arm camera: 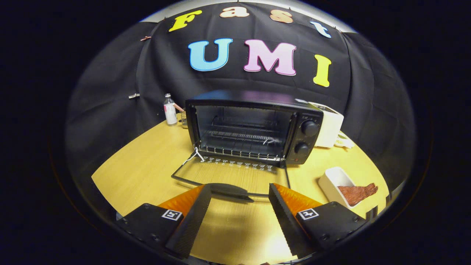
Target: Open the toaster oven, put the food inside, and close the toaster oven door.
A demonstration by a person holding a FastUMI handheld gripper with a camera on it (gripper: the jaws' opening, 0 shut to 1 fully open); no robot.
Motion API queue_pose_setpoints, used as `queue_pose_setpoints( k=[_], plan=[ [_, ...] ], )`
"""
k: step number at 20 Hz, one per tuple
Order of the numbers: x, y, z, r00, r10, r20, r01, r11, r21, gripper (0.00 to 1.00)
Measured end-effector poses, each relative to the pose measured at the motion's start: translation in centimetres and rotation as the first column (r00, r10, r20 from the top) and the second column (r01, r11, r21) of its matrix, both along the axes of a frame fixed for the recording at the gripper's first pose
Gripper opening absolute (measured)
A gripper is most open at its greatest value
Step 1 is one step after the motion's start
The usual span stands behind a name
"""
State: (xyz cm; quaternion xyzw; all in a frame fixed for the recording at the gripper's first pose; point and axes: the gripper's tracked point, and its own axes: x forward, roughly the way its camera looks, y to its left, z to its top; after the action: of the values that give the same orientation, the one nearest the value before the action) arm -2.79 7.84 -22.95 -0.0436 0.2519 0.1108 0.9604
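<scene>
Here, wooden table (147, 173), yellow-tan, round-edged, fills the floor of the booth. Black toaster oven (254, 127) stands on it beyond the fingers, door end toward the camera. Oven door (230, 176) is dropped fully open and lies flat on the table, glass showing the wood grain through it; its dark handle (230, 190) sits just ahead of the fingertips and between them, not touched. Wire rack (239, 141) visible inside the cavity. Two knobs (309, 128) on the panel at the oven's right side. White appliance (331, 127) behind the oven on the right. White dish (336, 186) right of the open door, near the right finger, well apart from the oven mouth; food (357, 193), a reddish-brown flat piece, lies in it and hangs over its rim. Small bottle (170, 110) left of the oven, at the back. Gripper (239, 191): fingers spread wide, nothing between them.
</scene>
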Motion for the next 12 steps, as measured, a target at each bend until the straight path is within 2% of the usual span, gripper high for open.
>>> queue_pose_setpoints(
  k=[5,9,12],
  plan=[
    [1.4,-6.9,7.7,0.995,-0.027,0.092,0.026,1.000,0.011,0.98],
    [2.6,-12.9,10.1,0.992,-0.046,0.117,0.050,0.998,-0.028,0.98],
    [3.0,-16.6,9.6,0.997,-0.030,0.077,0.032,0.999,-0.028,0.98]
  ],
)
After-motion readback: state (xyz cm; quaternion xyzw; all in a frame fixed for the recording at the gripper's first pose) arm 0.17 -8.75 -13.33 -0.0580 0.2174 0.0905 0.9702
